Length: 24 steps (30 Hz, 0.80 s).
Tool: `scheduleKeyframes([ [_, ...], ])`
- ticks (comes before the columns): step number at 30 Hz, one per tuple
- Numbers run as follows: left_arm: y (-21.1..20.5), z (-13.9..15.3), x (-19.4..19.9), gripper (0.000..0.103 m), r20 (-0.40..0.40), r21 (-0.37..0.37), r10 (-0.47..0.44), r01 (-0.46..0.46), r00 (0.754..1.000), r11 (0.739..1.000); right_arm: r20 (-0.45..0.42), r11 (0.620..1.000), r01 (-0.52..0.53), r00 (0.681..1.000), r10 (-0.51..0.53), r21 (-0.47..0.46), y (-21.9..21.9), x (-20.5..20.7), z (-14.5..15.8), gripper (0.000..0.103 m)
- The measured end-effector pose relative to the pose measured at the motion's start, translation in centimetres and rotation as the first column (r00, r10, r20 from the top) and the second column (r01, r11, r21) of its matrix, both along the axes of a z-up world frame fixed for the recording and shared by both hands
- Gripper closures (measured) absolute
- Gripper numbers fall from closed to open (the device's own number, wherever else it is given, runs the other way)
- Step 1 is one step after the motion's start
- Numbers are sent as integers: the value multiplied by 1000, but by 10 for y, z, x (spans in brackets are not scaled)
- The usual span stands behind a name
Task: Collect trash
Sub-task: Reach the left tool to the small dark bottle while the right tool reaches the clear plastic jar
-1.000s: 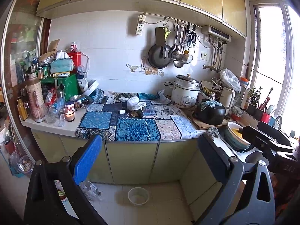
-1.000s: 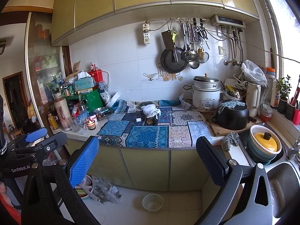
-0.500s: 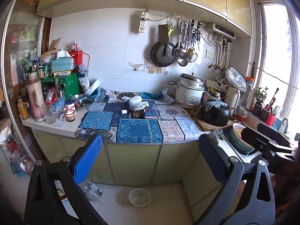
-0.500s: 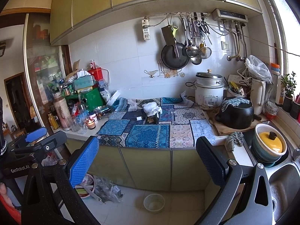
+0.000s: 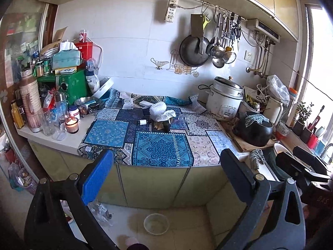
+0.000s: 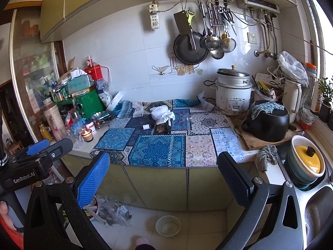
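On the blue patchwork cloth (image 5: 162, 150) in the middle of the counter lies a pile of trash: crumpled white paper (image 5: 161, 111) over a small dark bottle (image 5: 142, 122), with a clear plastic bottle (image 5: 183, 117) on its side beside it. The same pile (image 6: 163, 114) shows in the right wrist view. My left gripper (image 5: 166, 177) is open and empty, held in front of the counter's edge, well short of the pile. My right gripper (image 6: 163, 177) is open and empty at about the same distance. The left gripper (image 6: 37, 158) also shows at the left of the right wrist view.
Jars, glasses and a lit candle (image 5: 72, 125) crowd the counter's left end. A rice cooker (image 5: 225, 98) and a black pot (image 5: 255, 129) stand at the right, by the sink (image 6: 312, 204). A small bowl (image 6: 168, 226) and a plastic bag (image 6: 112, 210) lie on the floor.
Both grippers have moved closer to the counter and tipped slightly down; the counter fills more of each view. Both stay open.
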<state>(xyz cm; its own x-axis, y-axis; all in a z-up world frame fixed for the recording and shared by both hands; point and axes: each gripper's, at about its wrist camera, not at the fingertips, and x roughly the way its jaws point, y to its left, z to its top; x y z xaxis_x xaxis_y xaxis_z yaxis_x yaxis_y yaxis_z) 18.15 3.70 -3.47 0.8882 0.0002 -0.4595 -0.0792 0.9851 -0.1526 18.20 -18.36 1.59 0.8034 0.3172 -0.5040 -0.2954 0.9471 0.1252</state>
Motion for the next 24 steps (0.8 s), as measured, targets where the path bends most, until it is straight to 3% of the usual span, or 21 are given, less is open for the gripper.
scheduleKeyframes([
  [13,111,-13,188,0,-58,-16,-44,43,997,999,-61,989,147,987,-146,-1,67,135,-16,0],
  [21,140,-57,287,0,-152,61,-33,43,988,997,-191,979,203,961,-199,-1,92,213,-49,0],
  [24,141,-79,324,0,-216,51,-61,73,974,996,-227,977,213,951,-210,-12,93,237,-59,0],
])
